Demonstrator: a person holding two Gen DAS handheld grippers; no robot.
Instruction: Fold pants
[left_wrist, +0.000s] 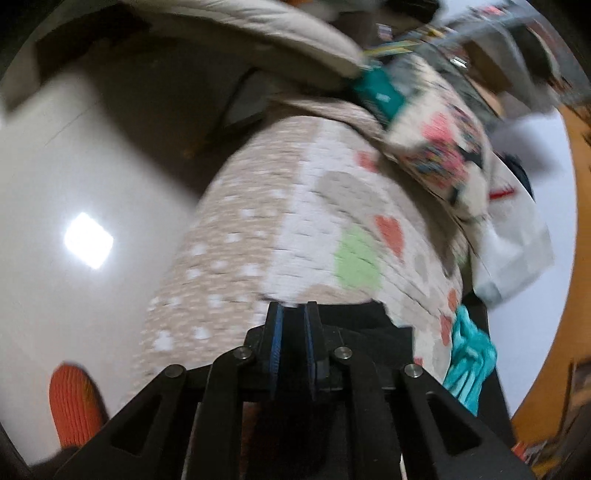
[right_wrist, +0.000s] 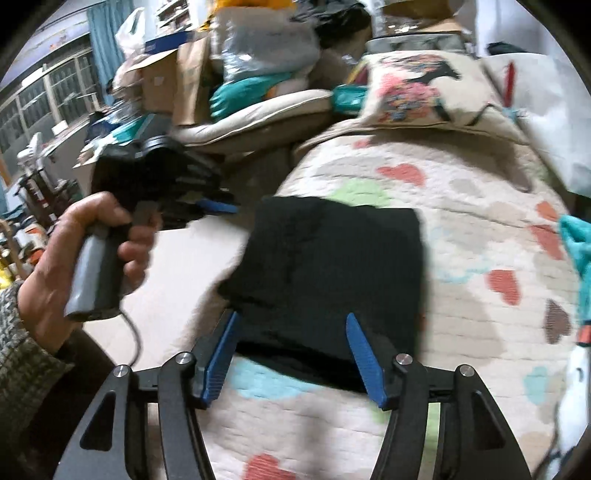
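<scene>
The folded black fabric pants (right_wrist: 328, 273) lie flat on the quilted cream bedspread with coloured hearts (right_wrist: 461, 221). In the right wrist view, the right tool (right_wrist: 291, 325) is spread wide, its blue pads either side of the pants' near edge, gripping nothing. At 9 o'clock there, the person's bare left hand (right_wrist: 74, 258) wraps a grey handle, holding the left tool (left_wrist: 293, 310) level. Its pads sit nearly together; can't tell whether they pinch the pants edge.
</scene>
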